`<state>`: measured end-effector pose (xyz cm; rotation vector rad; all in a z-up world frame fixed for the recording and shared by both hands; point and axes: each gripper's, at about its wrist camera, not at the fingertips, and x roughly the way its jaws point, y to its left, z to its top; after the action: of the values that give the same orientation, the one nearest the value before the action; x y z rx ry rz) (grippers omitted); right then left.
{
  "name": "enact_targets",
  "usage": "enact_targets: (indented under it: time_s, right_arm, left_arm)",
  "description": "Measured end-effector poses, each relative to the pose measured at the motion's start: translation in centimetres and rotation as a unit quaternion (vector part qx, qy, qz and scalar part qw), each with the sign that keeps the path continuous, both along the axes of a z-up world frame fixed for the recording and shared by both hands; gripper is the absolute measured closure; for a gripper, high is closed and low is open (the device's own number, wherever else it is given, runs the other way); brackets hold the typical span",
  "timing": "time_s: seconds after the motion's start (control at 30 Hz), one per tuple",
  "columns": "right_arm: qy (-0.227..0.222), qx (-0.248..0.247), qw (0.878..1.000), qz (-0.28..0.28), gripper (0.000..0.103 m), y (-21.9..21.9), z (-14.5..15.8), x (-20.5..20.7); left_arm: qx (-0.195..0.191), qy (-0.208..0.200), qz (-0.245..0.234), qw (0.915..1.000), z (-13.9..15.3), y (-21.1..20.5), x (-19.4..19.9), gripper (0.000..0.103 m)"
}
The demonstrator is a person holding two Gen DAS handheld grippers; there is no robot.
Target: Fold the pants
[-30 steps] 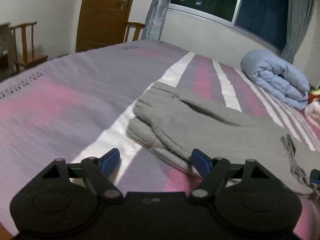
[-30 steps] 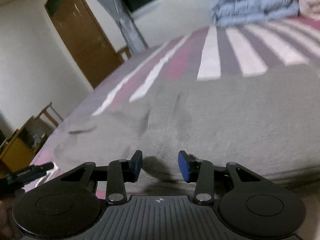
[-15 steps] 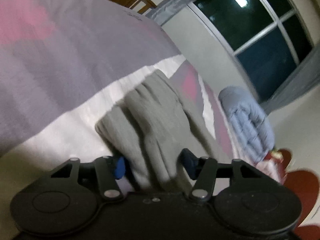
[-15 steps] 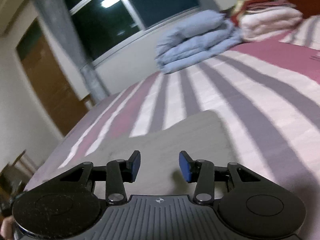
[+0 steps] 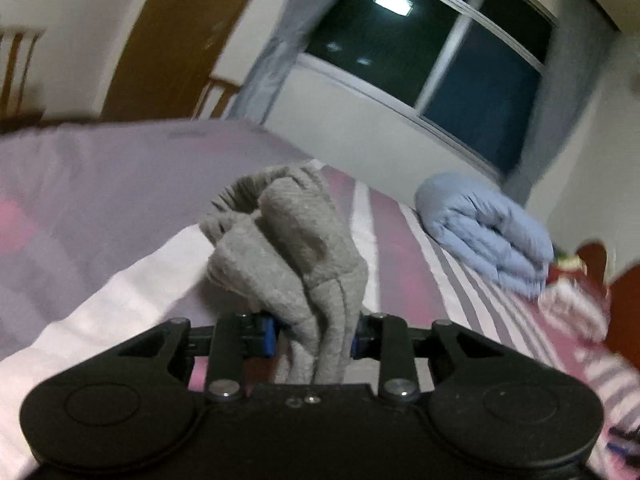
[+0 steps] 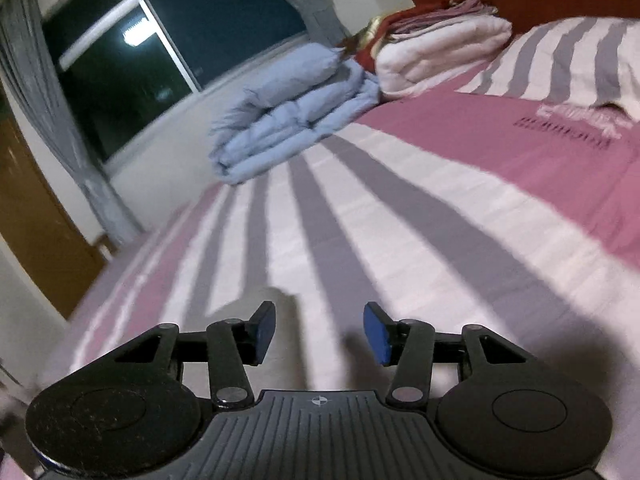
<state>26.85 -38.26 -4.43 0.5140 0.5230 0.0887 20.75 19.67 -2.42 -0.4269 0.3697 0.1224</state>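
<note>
The grey pants [image 5: 288, 248] show in the left wrist view as a bunched wad of leg ends, lifted off the striped bedspread [image 5: 100, 208]. My left gripper [image 5: 314, 336] is shut on that wad, with folds of grey cloth pinched between its blue pads. My right gripper [image 6: 320, 332] is open and empty, low over the striped bedspread [image 6: 400, 220]. No pants show in the right wrist view.
A folded light-blue duvet [image 5: 480, 232] lies at the far side of the bed by the window, also in the right wrist view [image 6: 296, 108]. Folded white and red bedding [image 6: 436, 40] and a striped pillow [image 6: 568, 64] lie near the headboard. A wooden door [image 5: 168, 40] and chairs stand behind.
My left gripper closed on the leg ends of the pants and lifted them. My right gripper swung off the grey cloth and now faces bare bedspread towards the headboard.
</note>
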Motion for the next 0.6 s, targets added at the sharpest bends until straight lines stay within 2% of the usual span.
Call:
enact_targets:
  time_s: [0.07,0.17,0.33,0.47,0.53,0.57,0.6]
  right_arm:
    - [-0.001,-0.011,1.000,0.001,0.054,-1.4,0.1,-0.1]
    - [-0.010,0.000,1.000,0.016,0.053,-3.5,0.0,-0.6]
    - [-0.015,0.028,0.999,0.025,0.051,-7.2,-0.7,-1.9]
    - [-0.005,0.062,0.998,-0.001,0.049,-9.8,-1.3,-2.9]
    - [-0.001,0.065,0.998,-0.009,0.047,-10.7,-1.3,-3.6]
    - [0.001,0.065,0.998,-0.012,0.045,-11.1,-1.3,-3.9]
    - [0.004,0.065,0.998,-0.016,0.038,-11.4,-1.3,-4.2]
  left_arm:
    - [0.033,-0.004,-0.027,0.9991,1.1,-3.9,0.5,0.082]
    - [0.063,-0.013,-0.065,0.9958,1.9,-9.8,1.5,0.082]
    - [0.088,-0.019,-0.143,0.9857,1.4,-19.2,3.7,0.082]
    - [0.084,0.011,-0.217,0.9724,-0.8,-26.7,5.1,0.083]
    - [0.100,0.036,-0.237,0.9658,-2.4,-29.5,5.4,0.082]
    - [0.116,0.053,-0.237,0.9630,-3.3,-31.1,5.1,0.080]
    - [0.126,0.061,-0.230,0.9631,-3.8,-32.0,4.8,0.069]
